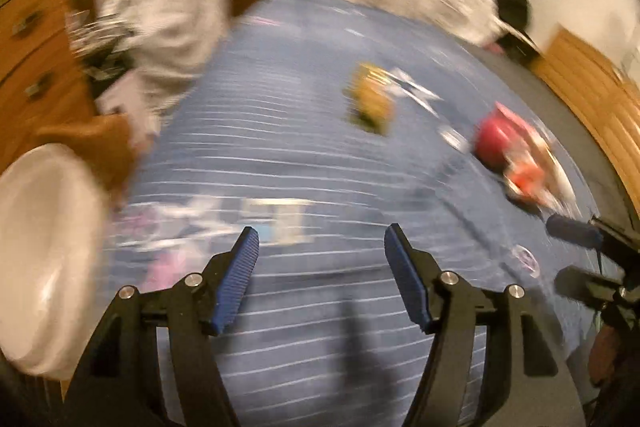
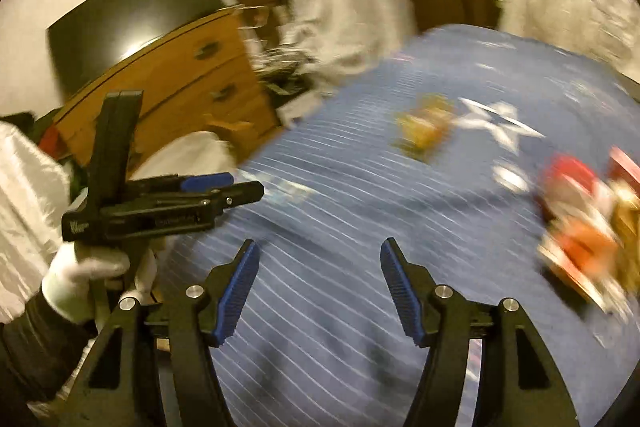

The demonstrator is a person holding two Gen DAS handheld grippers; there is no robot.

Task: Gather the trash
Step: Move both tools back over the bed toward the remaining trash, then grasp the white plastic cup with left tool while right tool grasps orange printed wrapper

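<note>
Both frames heavily smeared; treat the details below as rough.

Trash lies scattered on the bed, on the blue striped cover (image 1: 304,163). A yellow-brown wrapper (image 1: 370,99) sits mid-cover, beside a white star-shaped scrap (image 2: 498,125). A red-and-white cluster of packaging (image 1: 516,155) lies toward the right edge of the cover. Pale and pink scraps (image 1: 176,227) lie nearer, just ahead and left of the left gripper (image 1: 320,279).

Left gripper: jaws part open, nothing between the blue pads, only bedcover showing through the gap. Right gripper (image 2: 318,287): the same, part open and empty. Neither touches any piece.

A large white rounded object (image 1: 44,255) stands at the left edge of the left view; it may be the bin or bag, but the blur leaves that unsettled.

Step in hand, as I judge it: the approach to a first piece.

- Slow your hands before reaching; the pieces are hard to place.
- Take one target per hand: right for the red cluster, left for the near scraps.
- Come down steeply so the lower jaw slips under the wrapper, not into the cloth.
- Pinch an edge, and watch for snagging the cover.
</note>
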